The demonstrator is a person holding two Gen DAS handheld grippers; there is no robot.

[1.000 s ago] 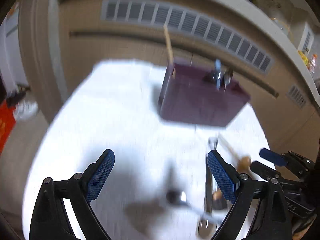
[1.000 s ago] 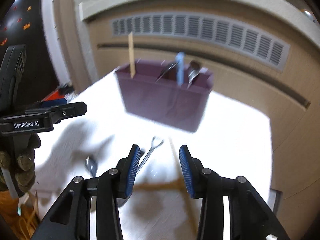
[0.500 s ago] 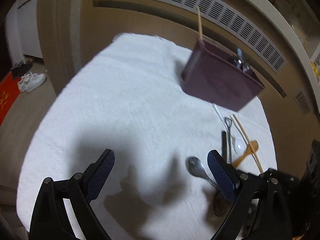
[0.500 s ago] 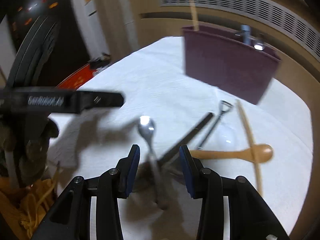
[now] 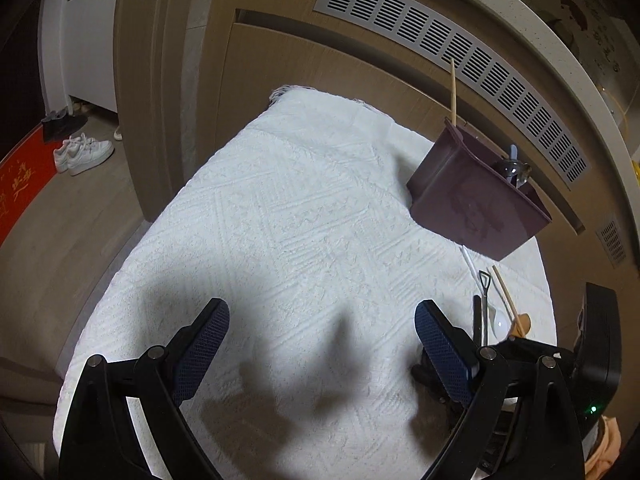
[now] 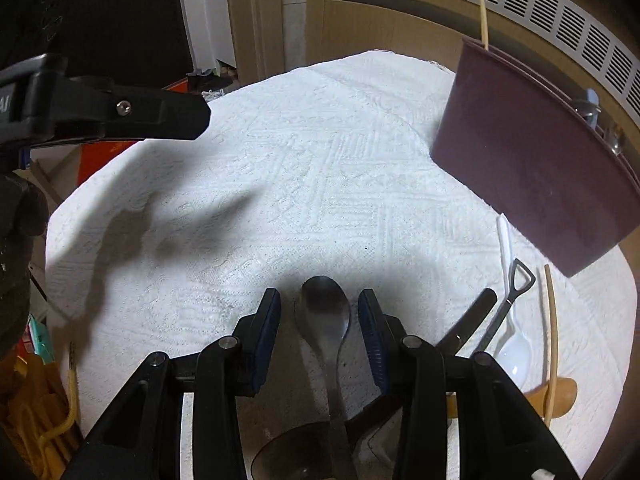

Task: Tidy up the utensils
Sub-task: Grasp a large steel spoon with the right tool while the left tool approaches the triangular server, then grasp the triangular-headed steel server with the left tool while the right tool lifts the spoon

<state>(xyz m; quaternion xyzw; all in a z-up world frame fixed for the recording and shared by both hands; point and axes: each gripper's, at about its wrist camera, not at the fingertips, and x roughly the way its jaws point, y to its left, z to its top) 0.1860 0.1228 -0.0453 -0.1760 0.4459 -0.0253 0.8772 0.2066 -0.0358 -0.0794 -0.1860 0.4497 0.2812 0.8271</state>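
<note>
A dark purple utensil holder [image 5: 476, 204] stands at the far right of the white cloth [image 5: 280, 240], with a chopstick, a blue handle and a metal spoon in it; it also shows in the right wrist view [image 6: 536, 160]. My right gripper [image 6: 320, 320] is open and low over the cloth, its fingers either side of a metal spoon [image 6: 325, 316] lying bowl-forward. A black utensil [image 6: 468, 322], a shovel-handled spoon [image 6: 508, 304], a white plastic spoon [image 6: 514, 348], a chopstick [image 6: 552, 336] and a wooden spoon [image 6: 560, 396] lie to its right. My left gripper [image 5: 320, 344] is open and empty above the cloth.
A wooden cabinet with a vent grille [image 5: 460, 60] stands behind the table. Shoes [image 5: 82, 154] lie on the floor at left. The left gripper's finger [image 6: 120, 114] reaches in at the upper left of the right wrist view. A dark glass lid [image 6: 296, 456] lies under the right gripper.
Both grippers have pulled back and swung left of the holder. The right gripper has dropped down so that the metal spoon now lies between its open fingers.
</note>
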